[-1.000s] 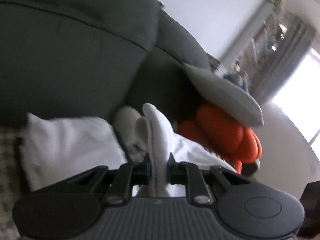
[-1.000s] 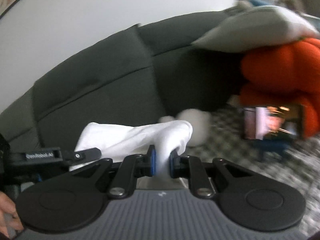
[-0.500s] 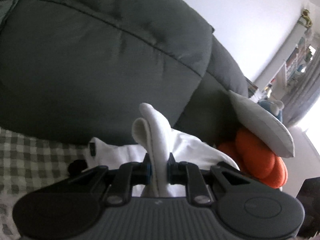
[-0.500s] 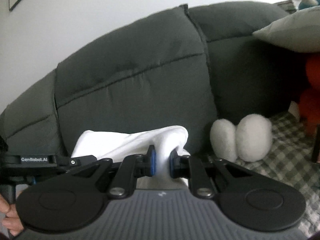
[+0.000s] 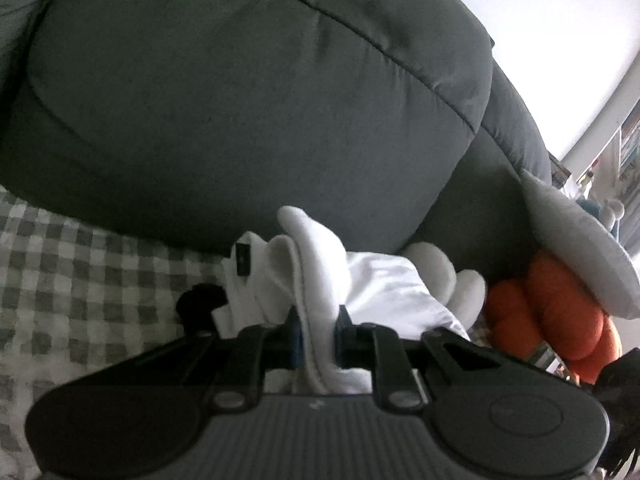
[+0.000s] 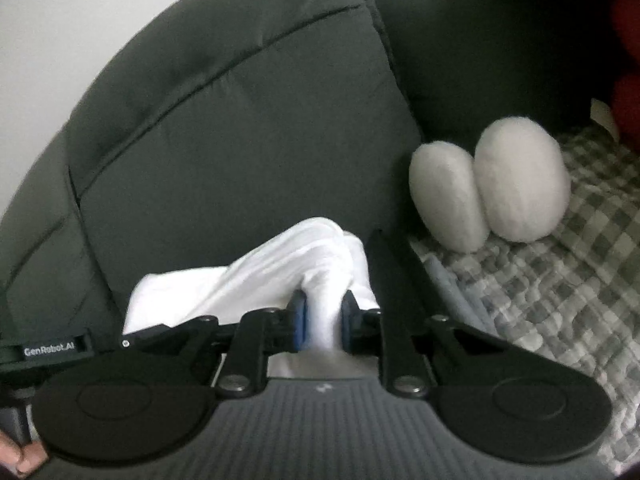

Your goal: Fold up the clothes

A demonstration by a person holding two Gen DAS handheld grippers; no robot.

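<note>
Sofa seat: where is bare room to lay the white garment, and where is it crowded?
Bare checked cover left of the white garment, below the back cushion. Crowded rightward: fluffy white pads, orange plush, grey pillow.

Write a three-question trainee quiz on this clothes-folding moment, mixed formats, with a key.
1. True or false: both the left claw and the right claw are shut on the white garment.
2. Multiple choice: the two fluffy white cushions rest on A) a bare wooden floor, B) the checked blanket, C) a glass table.
3. Fill in: behind the garment stands the dark grey sofa ____.

Key: 1 true; 2 B; 3 backrest.
</note>
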